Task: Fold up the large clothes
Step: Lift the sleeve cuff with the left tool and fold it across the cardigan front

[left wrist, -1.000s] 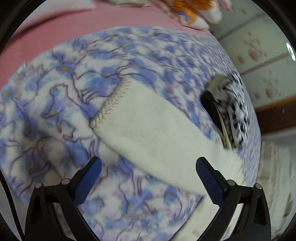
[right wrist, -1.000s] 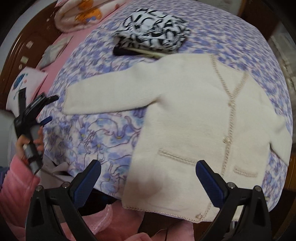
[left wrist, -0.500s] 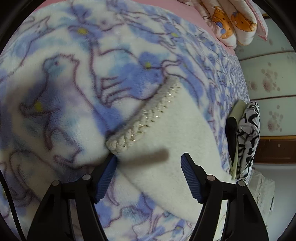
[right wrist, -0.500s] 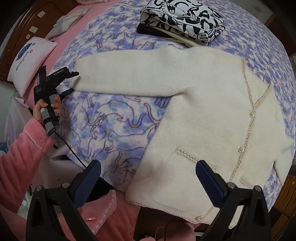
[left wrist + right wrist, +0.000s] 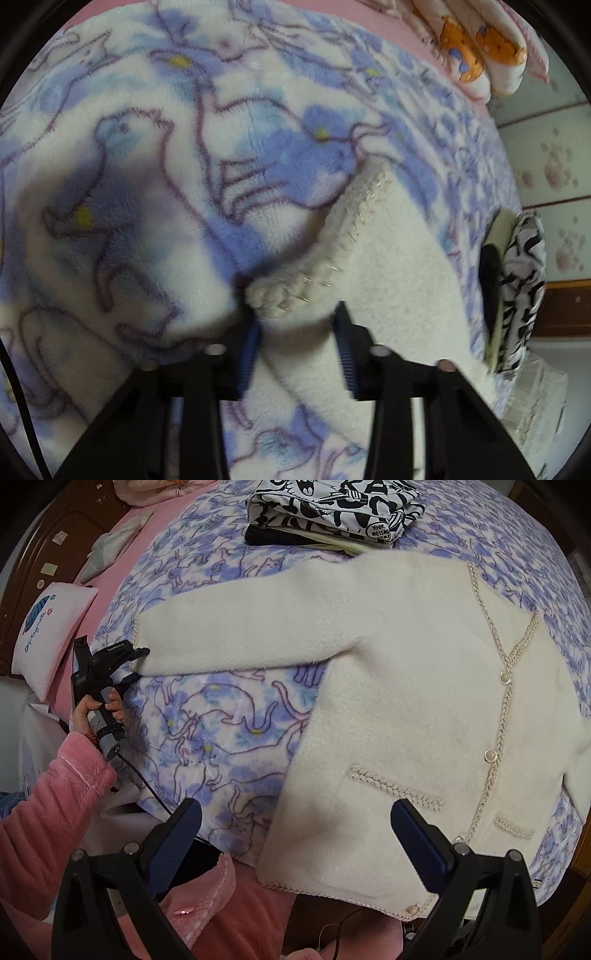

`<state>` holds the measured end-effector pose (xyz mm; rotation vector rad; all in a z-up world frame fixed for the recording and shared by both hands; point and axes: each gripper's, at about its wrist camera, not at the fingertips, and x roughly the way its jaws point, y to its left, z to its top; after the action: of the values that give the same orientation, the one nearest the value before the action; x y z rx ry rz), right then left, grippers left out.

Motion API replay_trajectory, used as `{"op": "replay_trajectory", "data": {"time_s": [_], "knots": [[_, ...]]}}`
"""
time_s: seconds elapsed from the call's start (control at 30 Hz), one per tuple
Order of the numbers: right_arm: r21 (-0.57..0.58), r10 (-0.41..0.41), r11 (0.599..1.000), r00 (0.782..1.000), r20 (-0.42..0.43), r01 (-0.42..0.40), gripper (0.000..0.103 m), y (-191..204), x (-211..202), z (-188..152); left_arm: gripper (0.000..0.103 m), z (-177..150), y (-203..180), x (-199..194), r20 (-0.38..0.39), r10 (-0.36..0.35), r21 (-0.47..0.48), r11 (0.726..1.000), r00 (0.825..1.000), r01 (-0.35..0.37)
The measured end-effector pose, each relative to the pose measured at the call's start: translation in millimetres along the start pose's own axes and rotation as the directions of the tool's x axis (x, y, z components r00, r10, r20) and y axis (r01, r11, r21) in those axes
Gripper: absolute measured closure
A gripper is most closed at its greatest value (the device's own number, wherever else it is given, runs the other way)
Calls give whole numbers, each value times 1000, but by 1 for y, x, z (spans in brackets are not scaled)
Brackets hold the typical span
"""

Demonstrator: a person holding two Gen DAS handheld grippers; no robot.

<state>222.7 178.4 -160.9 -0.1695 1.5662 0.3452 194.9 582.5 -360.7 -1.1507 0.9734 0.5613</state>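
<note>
Covering nearly the whole bed, a fleece blanket [image 5: 229,716] printed with blue and purple cats lies over a pink sheet [image 5: 122,550], and on it the cream cardigan [image 5: 424,709] is spread flat, front up, buttoned, with braided trim along the placket and pockets and its hem at the near edge of the bed. One sleeve [image 5: 236,635] stretches straight out sideways across the blanket toward the person's left. At the far side of the blanket, just beyond the cardigan's shoulder, sits a stack of folded clothes [image 5: 332,506] with a black-and-white print on top; the same stack shows at the right edge of the left wrist view [image 5: 517,288]. A small white pillow [image 5: 51,635] with blue lettering rests on the sheet beside the wooden headboard, and a patterned quilt with orange figures [image 5: 476,48] lies bunched at the far corner. The left gripper [image 5: 135,661], held in a hand in a pink fuzzy sleeve, is at the end of the outstretched sleeve; seen from its own camera, the left gripper [image 5: 295,332] has its blue-padded jaws drawn in narrow on the braided cuff [image 5: 317,266], with the cream fabric bunched between the pads. The right gripper [image 5: 295,834] hangs above the cardigan's lower corner near the hem, its jaws spread wide, gripping nothing and not touching the fabric.
</note>
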Motion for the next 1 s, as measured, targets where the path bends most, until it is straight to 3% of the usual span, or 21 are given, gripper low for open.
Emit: {"op": "replay_trajectory", "data": {"time_s": [0.1,0.17,0.3,0.47,0.63,0.87,1.0], "knots": [[20,11,1000,1000,3,-11,1,-4,2,-6,89,-4,-15,-11,40,4,51,999,999,-6],[34,21,999,1000,15,-21,1,-7,3,-11,90,-8,-28,-21,67,-3,91,996,998,-3],[51,33,998,999,42,-35,1,-15,2,-23,90,-13,-54,-53,106,-102,148,985,989,85],[88,41,995,994,97,-49,1,-34,-3,-39,90,-39,-111,-99,134,-198,298,942,971,151],[159,35,985,982,185,-65,1,-70,-14,-58,90,-90,-183,-137,117,-284,461,864,952,201],[271,59,953,960,272,-135,1,-144,-17,-80,90,-206,-287,-165,14,-379,652,705,925,279],[292,75,942,951,300,-167,1,-191,-16,-89,90,-277,-330,-164,-31,-390,692,656,920,301]]}}
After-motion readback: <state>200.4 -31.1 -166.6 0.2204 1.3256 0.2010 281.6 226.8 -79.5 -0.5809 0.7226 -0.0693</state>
